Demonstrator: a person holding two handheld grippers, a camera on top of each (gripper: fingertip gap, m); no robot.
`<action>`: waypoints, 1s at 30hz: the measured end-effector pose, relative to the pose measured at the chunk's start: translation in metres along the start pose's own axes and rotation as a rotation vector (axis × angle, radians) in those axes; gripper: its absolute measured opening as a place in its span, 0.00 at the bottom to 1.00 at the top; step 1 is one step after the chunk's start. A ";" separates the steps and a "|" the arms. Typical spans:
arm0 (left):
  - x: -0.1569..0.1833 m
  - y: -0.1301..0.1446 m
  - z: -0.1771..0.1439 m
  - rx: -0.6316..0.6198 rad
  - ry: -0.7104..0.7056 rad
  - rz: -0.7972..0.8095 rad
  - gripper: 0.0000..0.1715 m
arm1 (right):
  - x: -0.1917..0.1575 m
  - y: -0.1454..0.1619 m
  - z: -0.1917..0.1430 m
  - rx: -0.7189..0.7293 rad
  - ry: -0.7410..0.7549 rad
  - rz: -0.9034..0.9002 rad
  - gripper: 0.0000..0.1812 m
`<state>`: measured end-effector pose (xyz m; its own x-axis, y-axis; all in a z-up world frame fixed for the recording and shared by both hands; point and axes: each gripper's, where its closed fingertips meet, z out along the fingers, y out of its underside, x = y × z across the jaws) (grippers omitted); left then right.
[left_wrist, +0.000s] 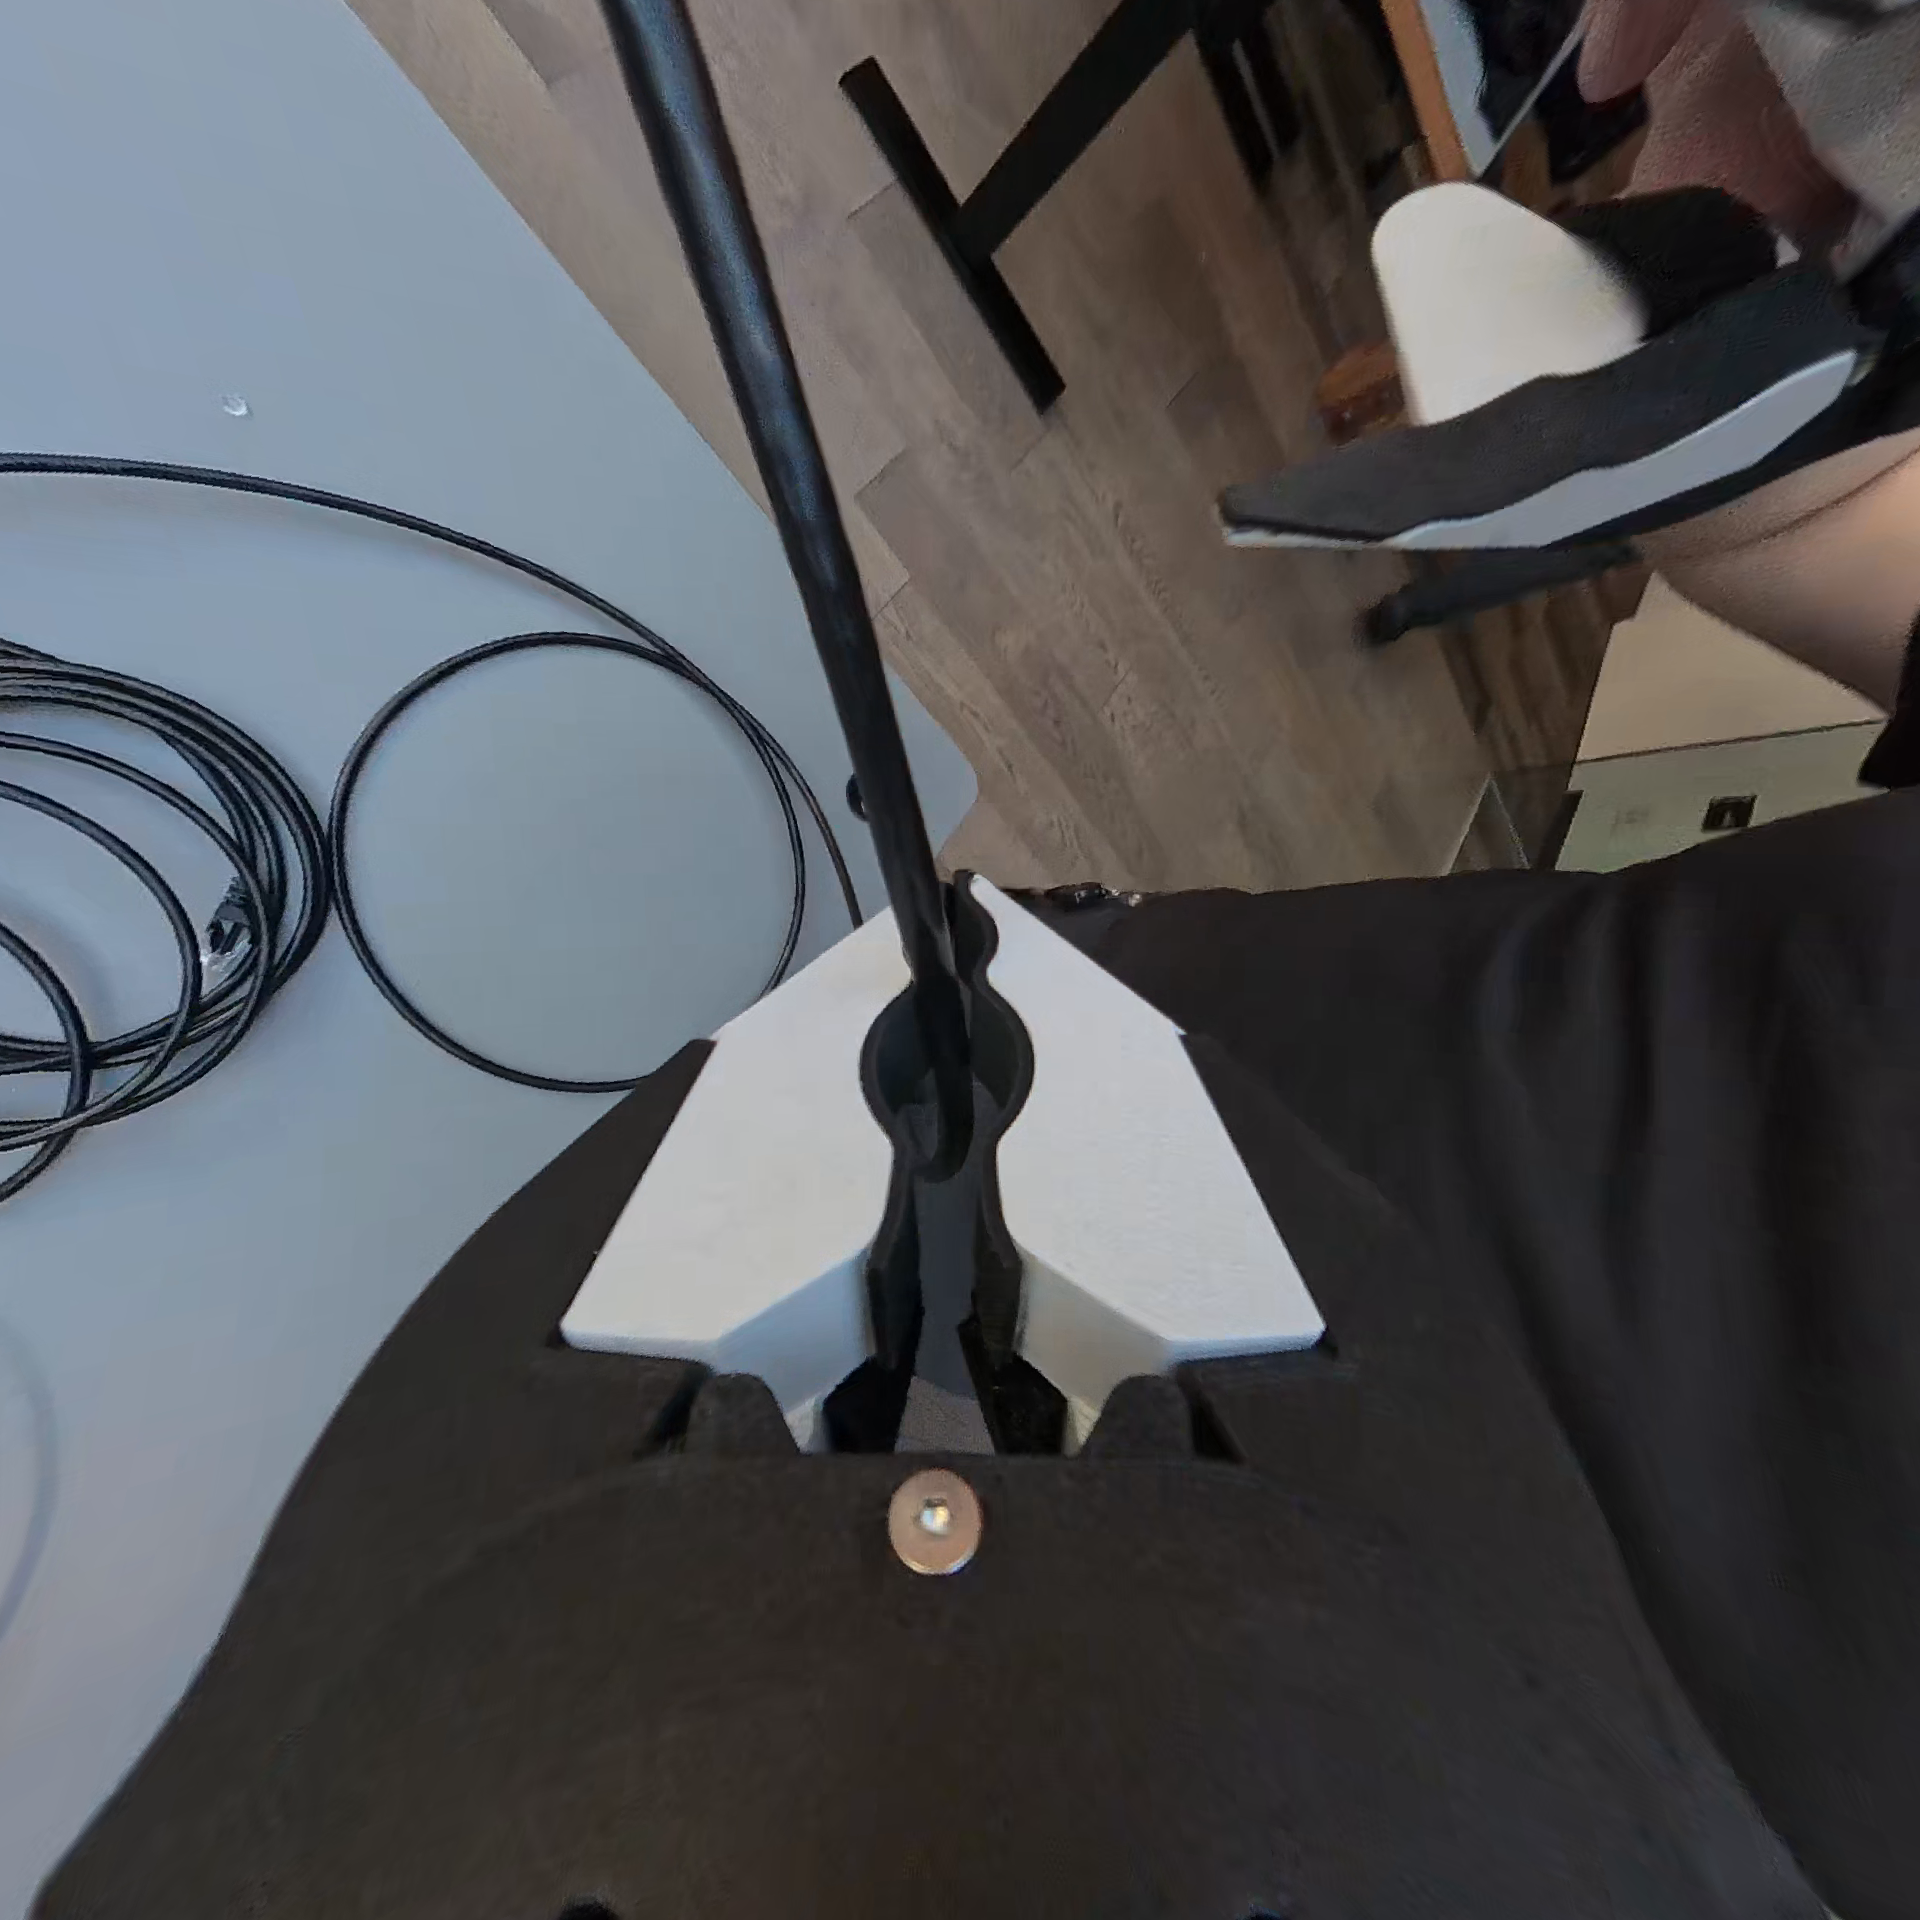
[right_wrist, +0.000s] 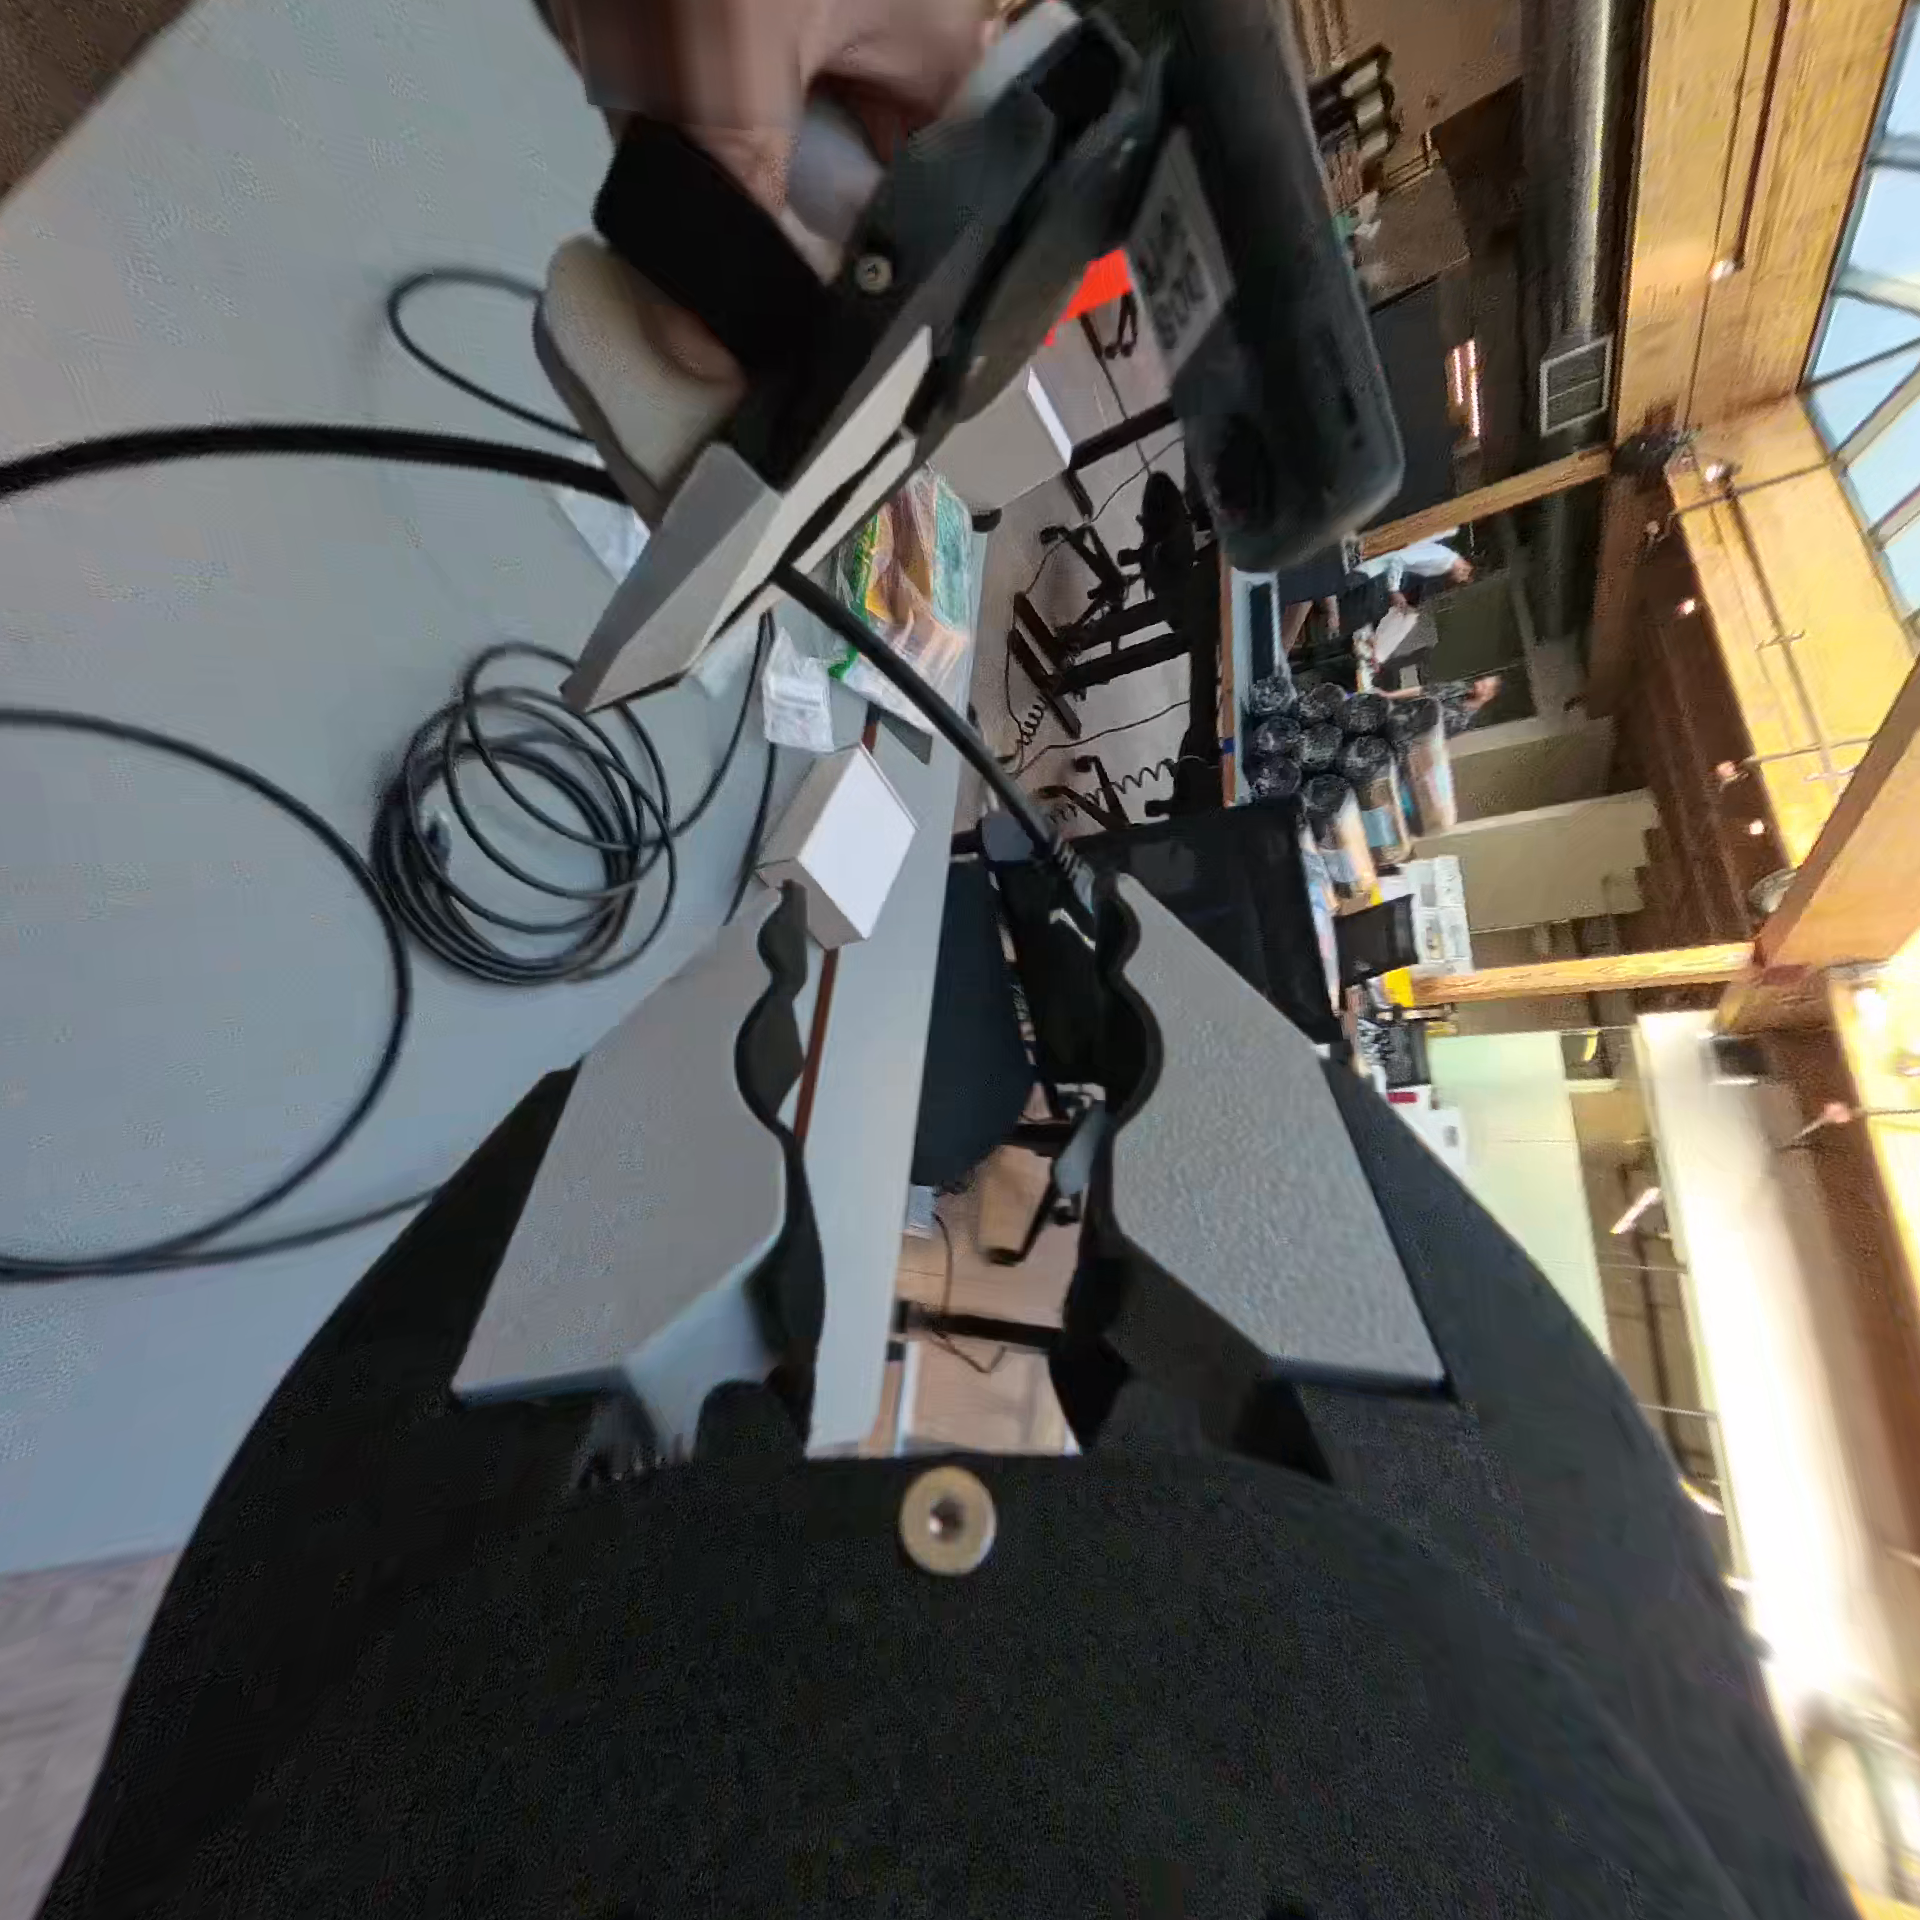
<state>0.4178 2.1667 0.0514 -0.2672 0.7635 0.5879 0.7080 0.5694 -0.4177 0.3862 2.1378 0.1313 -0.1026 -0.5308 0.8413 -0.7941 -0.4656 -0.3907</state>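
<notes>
My left gripper (left_wrist: 961, 904) is shut on a thick black cable (left_wrist: 769, 416), which runs up and away from the fingertips. It is held above the edge of a pale grey table (left_wrist: 312, 260). In the right wrist view the left gripper (right_wrist: 623, 665) shows in a hand at upper centre, with the cable (right_wrist: 914, 696) curving from it to the plug end (right_wrist: 1055, 852). That end sits right at the tip of my right gripper's right finger (right_wrist: 1226, 1143). My right gripper (right_wrist: 951, 899) is open with nothing between its fingers. It also shows in the left wrist view (left_wrist: 1299, 509).
A coil of thin black cable (right_wrist: 520, 821) and wide loose loops (left_wrist: 561, 862) lie on the table. A small white box (right_wrist: 847, 852) and bagged items (right_wrist: 914, 561) sit at the table's far end. Beyond are the wood floor (left_wrist: 1091, 623), black table legs (left_wrist: 935, 229) and a person's dark clothing (left_wrist: 1558, 1143).
</notes>
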 end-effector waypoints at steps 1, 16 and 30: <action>0.002 -0.002 -0.001 -0.029 -0.005 0.014 0.00 | 0.000 -0.001 0.006 -0.045 0.014 -0.103 0.30; 0.072 -0.029 -0.012 0.228 0.378 0.058 0.01 | 0.067 0.056 0.009 -0.123 0.155 0.424 0.02; 0.083 -0.117 -0.034 0.568 0.316 0.170 0.00 | -0.015 0.077 0.004 0.413 -0.438 1.799 0.11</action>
<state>0.3354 2.1534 0.1729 0.0828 0.7800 0.6202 0.2459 0.5871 -0.7712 0.3294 2.1072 0.0867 -0.3395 -0.5983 -0.7258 0.2483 0.6872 -0.6827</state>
